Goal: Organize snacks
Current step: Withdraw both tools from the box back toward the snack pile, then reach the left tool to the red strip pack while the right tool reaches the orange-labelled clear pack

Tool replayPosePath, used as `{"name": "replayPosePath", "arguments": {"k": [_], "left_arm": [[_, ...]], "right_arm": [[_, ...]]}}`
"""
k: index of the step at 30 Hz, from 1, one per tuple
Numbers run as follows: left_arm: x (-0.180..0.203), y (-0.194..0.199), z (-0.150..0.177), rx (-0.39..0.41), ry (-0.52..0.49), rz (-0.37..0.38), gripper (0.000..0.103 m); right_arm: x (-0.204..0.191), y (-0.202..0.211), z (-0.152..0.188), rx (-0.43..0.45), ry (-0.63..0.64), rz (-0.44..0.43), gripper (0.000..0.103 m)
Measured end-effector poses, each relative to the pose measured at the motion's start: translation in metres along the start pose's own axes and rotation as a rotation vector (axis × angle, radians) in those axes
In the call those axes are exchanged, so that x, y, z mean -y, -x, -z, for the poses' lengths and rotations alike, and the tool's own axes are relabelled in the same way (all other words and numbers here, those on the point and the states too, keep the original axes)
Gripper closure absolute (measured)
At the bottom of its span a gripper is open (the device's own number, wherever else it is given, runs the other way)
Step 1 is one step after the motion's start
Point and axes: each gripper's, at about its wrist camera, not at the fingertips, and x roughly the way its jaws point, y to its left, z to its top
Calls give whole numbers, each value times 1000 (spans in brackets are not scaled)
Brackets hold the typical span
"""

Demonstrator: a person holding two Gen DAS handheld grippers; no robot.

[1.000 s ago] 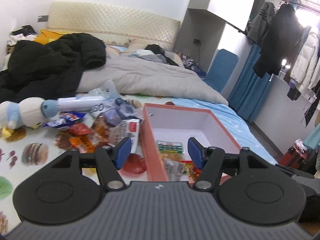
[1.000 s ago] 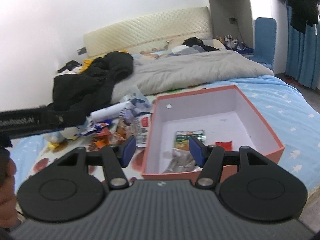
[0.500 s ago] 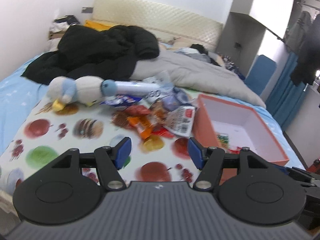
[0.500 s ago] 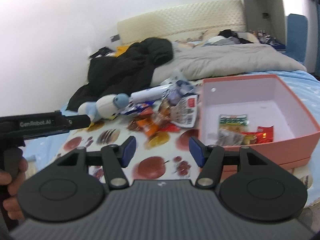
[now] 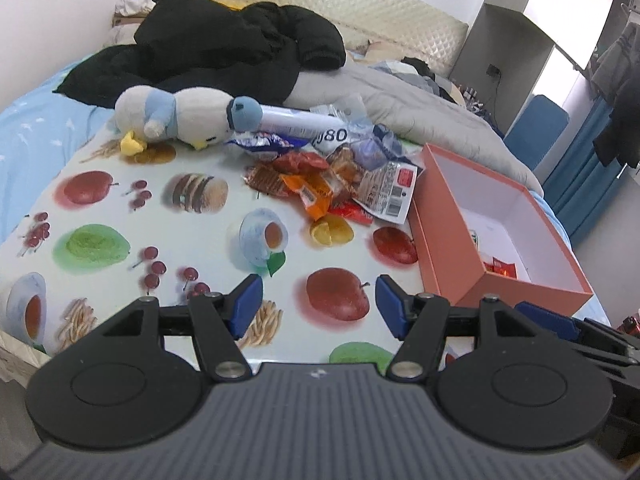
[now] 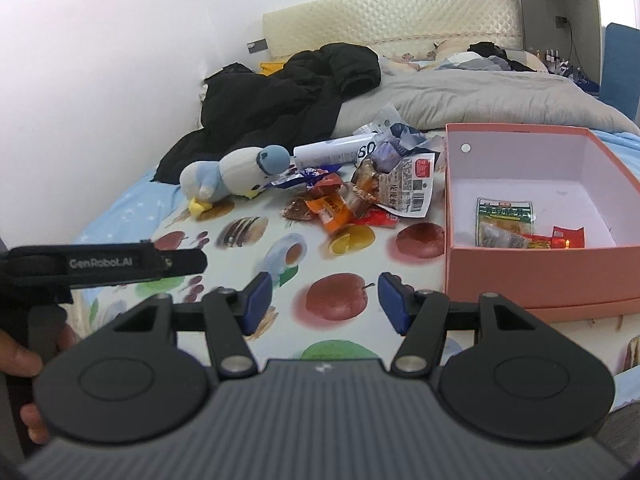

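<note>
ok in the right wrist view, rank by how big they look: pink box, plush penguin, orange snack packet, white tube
1. pink box, though it is nearest the camera
2. plush penguin
3. white tube
4. orange snack packet

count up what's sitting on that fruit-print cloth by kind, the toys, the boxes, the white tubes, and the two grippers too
Plush toy: 1
Pink box: 1
White tube: 1
Grippers: 2, left gripper and right gripper, both open and empty
Total: 5
The loose snack packets overlap too much to count.
</note>
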Motion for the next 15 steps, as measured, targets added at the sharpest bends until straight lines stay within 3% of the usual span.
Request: {"name": "replayPosePath", "arguments": {"k": [8, 15], "left_arm": [[-15, -37, -7, -50, 20, 8, 35], [-32, -86, -25, -36, 36, 8, 35]], "right_arm": [[-9, -23, 8, 4, 20, 44, 38], [-10, -63, 22, -10, 8, 41, 38]]}}
